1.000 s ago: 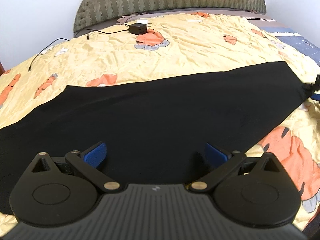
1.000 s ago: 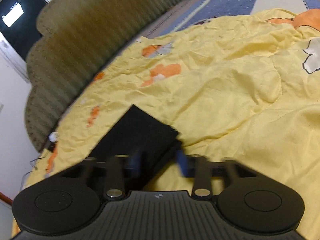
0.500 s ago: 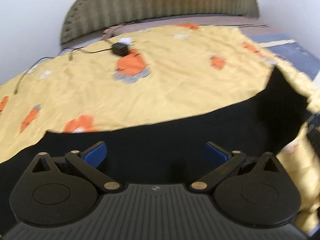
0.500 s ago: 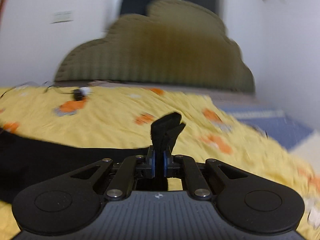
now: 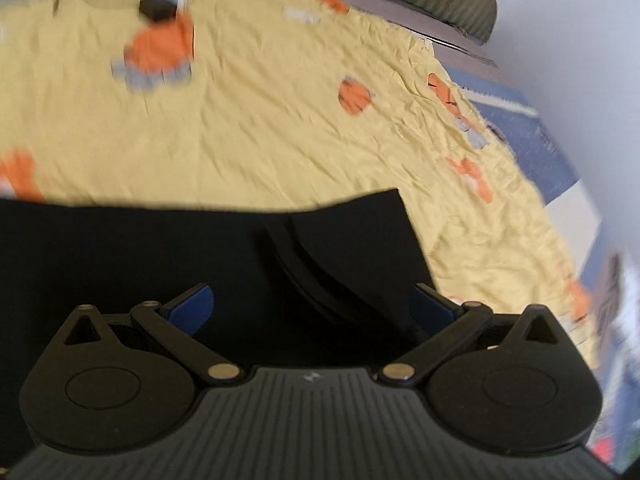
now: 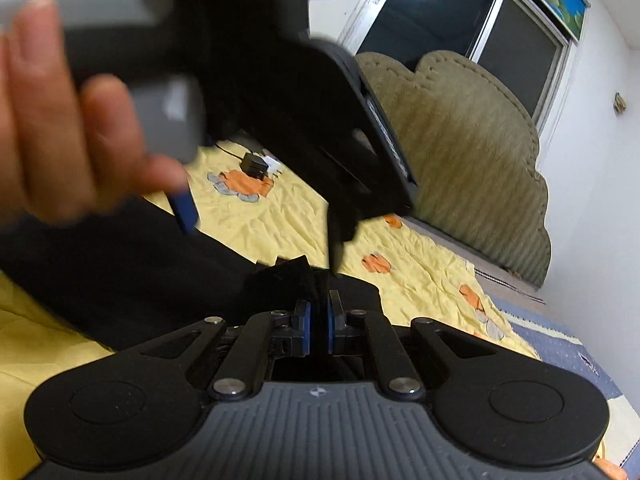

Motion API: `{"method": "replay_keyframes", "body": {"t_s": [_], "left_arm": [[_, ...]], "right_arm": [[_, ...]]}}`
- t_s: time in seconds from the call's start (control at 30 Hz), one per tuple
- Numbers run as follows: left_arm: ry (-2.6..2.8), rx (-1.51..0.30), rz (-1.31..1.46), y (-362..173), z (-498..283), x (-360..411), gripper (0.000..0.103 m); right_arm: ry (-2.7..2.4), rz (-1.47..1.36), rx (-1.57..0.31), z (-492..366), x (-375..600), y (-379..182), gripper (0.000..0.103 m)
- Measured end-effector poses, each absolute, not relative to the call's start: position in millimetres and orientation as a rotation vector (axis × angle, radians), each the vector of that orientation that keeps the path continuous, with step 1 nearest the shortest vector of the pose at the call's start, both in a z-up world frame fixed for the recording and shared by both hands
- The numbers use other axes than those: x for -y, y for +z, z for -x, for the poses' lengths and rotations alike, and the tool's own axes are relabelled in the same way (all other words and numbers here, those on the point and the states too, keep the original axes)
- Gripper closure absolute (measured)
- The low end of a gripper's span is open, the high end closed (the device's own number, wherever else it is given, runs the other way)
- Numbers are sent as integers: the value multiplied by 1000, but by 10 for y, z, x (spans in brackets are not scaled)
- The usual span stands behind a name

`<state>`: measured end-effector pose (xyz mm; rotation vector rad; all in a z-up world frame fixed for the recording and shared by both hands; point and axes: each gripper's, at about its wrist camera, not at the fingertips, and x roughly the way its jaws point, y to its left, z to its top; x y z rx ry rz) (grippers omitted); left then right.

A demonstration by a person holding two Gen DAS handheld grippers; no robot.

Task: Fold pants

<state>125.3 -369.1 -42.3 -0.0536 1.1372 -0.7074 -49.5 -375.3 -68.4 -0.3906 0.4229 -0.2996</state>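
Nearest, in the right wrist view, right tool clenched on a bunched end of the black pants, blue pads nearly touching with dark cloth pinched between. Just beyond those pads, rest of the garment trailed away to the left across the yellow bedspread, long axis running left from the pinch. In the left wrist view, left tool released, blue fingers spread wide with nothing gripped, hovering directly above the dark fabric; whether touching it, could not tell. Ahead and slightly right of that tool, a corner of the pants lay doubled back over the flat layer, layered edges showing. Seen from the right camera, left tool hung up and to the left, with the holding hand blurred, its tips just above the pinched end, so both tools close over the same end. Likely judgement: fold in progress, right tool the carrier, left free to pin the crease. Farther off, a small black adapter with cable on the bedspread, then the padded headboard and window.
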Motion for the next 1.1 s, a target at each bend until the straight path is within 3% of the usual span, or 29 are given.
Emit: {"method": "replay_keyframes", "body": {"t_s": [0.17, 0.33, 0.37, 0.43, 0.53, 0.87, 0.9, 0.97, 1.03, 1.1], "left_arm": [[-700, -1235, 247, -472, -1265, 3501, 0], [-637, -1171, 180, -377, -1302, 3610, 4], [-633, -1174, 183, -390, -1317, 3615, 11], [-632, -1197, 183, -432, -1332, 3616, 59], [-624, -1234, 185, -512, -1362, 3545, 103], [-634, -1199, 335, -445, -1490, 2989, 103], [-623, -1213, 365, -456, -1490, 2910, 98], [-604, -1277, 445, -520, -1477, 2768, 75], [-584, -1306, 533, -558, -1471, 2671, 21], [-582, -1293, 596, -544, -1442, 2636, 8]], "right_arm": [[-340, 375, -412, 501, 3775, -646, 96], [-296, 392, -384, 610, 3653, -589, 96], [-291, 393, -381, 637, 3628, -585, 96], [-290, 409, -384, 663, 3585, -586, 96], [-295, 440, -403, 647, 3546, -617, 95], [-255, 483, -407, 559, 3358, -573, 96], [-270, 468, -411, 530, 3377, -558, 96], [-287, 414, -432, 472, 3449, -505, 96], [-294, 358, -445, 443, 3497, -462, 96], [-292, 318, -448, 441, 3519, -434, 96]]}}
